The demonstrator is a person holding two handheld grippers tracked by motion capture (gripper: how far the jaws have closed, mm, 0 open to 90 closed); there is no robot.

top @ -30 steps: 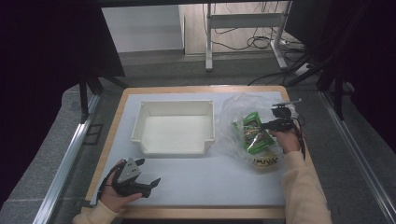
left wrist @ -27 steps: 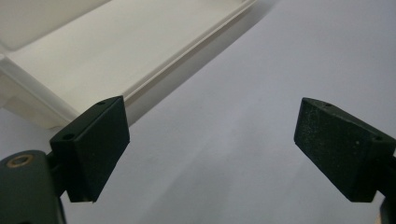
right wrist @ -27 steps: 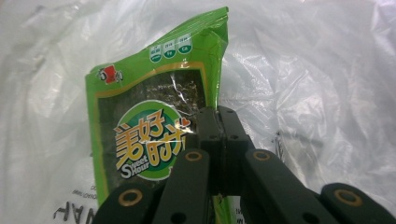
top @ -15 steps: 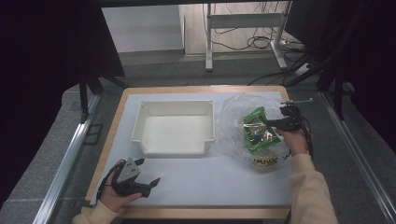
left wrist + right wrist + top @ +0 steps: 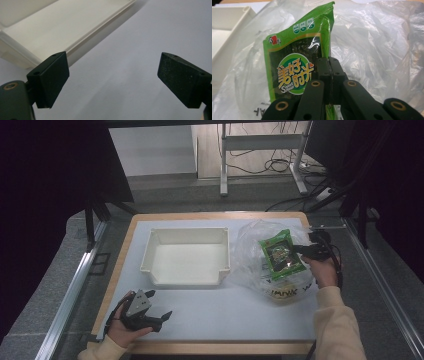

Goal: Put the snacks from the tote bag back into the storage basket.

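Note:
A green snack packet (image 5: 281,254) (image 5: 297,65) hangs lifted above a crumpled clear plastic bag (image 5: 265,265) (image 5: 374,42) on the right of the table. My right gripper (image 5: 298,249) (image 5: 330,65) is shut on the packet's edge, jaws pressed together on it. A white tray (image 5: 186,256) (image 5: 37,27) stands in the middle of the table, nothing inside it. My left gripper (image 5: 162,316) (image 5: 113,80) rests at the front left corner of the table, open, with nothing between its jaws.
Another printed packet (image 5: 285,292) lies under the plastic bag near the front right. The table has a pale grey mat (image 5: 225,315) with a wooden rim. Table legs and cables (image 5: 260,165) stand on the floor beyond the far edge.
My right gripper has risen and drawn toward the right with the green packet, pulling it up out of the plastic bag. The left hand has stayed still.

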